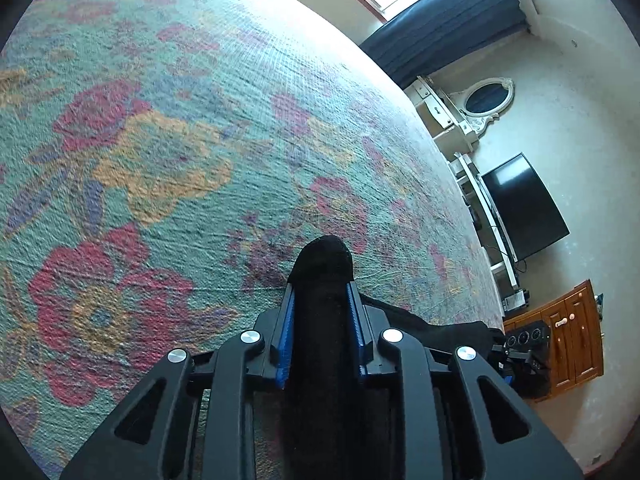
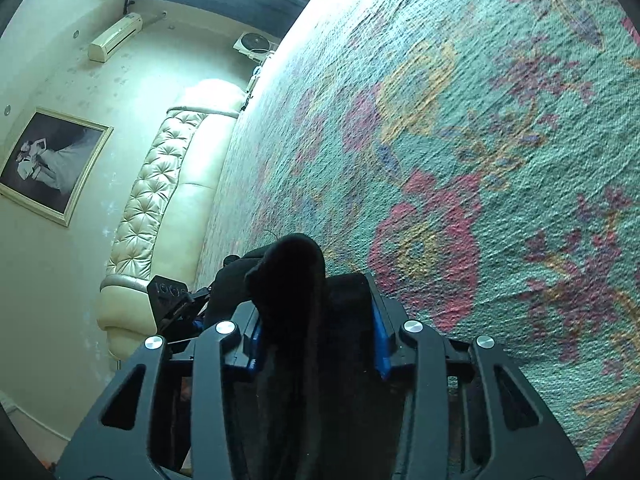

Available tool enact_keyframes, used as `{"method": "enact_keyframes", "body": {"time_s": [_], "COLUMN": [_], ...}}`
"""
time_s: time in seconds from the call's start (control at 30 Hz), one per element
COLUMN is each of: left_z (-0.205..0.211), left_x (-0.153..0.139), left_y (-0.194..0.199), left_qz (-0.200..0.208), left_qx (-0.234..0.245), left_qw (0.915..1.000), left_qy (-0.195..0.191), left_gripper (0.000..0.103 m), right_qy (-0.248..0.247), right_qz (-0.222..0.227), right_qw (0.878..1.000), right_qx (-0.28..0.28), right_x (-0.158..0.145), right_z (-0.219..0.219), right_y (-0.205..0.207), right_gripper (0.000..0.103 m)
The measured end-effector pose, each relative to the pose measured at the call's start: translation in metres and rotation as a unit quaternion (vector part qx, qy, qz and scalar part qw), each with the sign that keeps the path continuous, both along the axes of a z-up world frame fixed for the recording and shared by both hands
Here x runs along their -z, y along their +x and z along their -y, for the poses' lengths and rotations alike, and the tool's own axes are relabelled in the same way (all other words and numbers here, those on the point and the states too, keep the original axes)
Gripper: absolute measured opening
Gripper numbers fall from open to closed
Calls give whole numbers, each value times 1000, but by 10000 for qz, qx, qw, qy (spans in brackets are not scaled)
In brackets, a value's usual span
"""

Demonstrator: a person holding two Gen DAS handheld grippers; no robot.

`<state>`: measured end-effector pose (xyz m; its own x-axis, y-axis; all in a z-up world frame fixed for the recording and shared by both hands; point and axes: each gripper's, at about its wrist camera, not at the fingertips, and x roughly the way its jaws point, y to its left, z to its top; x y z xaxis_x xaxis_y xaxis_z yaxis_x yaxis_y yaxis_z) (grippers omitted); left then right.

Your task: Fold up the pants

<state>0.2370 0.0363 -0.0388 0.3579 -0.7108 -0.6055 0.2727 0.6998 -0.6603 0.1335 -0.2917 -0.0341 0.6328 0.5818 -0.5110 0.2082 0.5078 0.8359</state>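
Note:
The black pants are pinched between the blue pads of my left gripper, which is shut on the cloth; a fold pokes out past the fingertips and more cloth trails to the right. My right gripper is also shut on the black pants, with a bunched fold sticking out ahead of the fingers. Both grippers are held just above a floral blanket. The other gripper shows at the right edge of the left wrist view and at the left of the right wrist view.
The teal blanket with red and yellow flowers covers the bed. A tufted cream headboard, a framed picture, a television, a wooden cabinet and a window with dark curtains surround the bed.

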Motion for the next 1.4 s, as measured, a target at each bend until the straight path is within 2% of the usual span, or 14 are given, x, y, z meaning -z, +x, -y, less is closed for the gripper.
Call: {"method": "enact_keyframes", "body": {"time_s": [0.1, 0.3, 0.8, 0.87, 0.93, 1.0, 1.03, 1.13, 1.27, 1.3, 1.33, 1.4], "left_z": [-1, -20, -68, -80, -107, -128, -133, -134, -132, -132, -132, -134], "left_x": [-7, -6, -9, -9, -1, 10, 11, 6, -1, -3, -5, -9], "left_y": [4, 27, 109, 119, 131, 140, 139, 129, 99, 91, 81, 59], "left_qz": [111, 7, -30, 22, -309, -707, -712, -454, -410, -417, -407, -364], "left_qx": [-58, -286, -932, -1219, -1709, -1906, -1921, -1671, -1334, -1297, -1238, -1097], "left_qw": [9999, 9996, 9947, 9914, 9847, 9790, 9786, 9849, 9898, 9901, 9905, 9908], "left_qy": [96, 68, 434, 473, 143, -142, -186, -16, -297, -346, -438, -700], "left_gripper": [22, 21, 21, 3, 0, 0, 0, 0, 1, 13, 45, 68], "right_qy": [-144, -139, 95, 150, 208, 239, 272, 327, 488, 483, 485, 533], "right_qz": [133, 270, 261, 224, 189, 183, 194, 213, 228, 236, 243, 249], "right_qw": [9998, 9995, 9995, 9995, 9995, 9994, 9993, 9992, 9985, 9985, 9985, 9983], "right_qx": [8, -32, -181, -158, -153, -151, -147, -115, -49, -36, -29, 30], "right_x": [-11, -19, 2, 7, 13, 17, 19, 22, 24, 23, 21, 18], "right_z": [-6, -15, -43, -43, -42, -40, -39, -36, -33, -31, -31, -28], "right_y": [7, 37, 157, 166, 171, 169, 168, 165, 155, 151, 147, 135], "right_gripper": [35, 33, 33, 33, 33, 33, 33, 35, 43, 44, 48, 53]}}
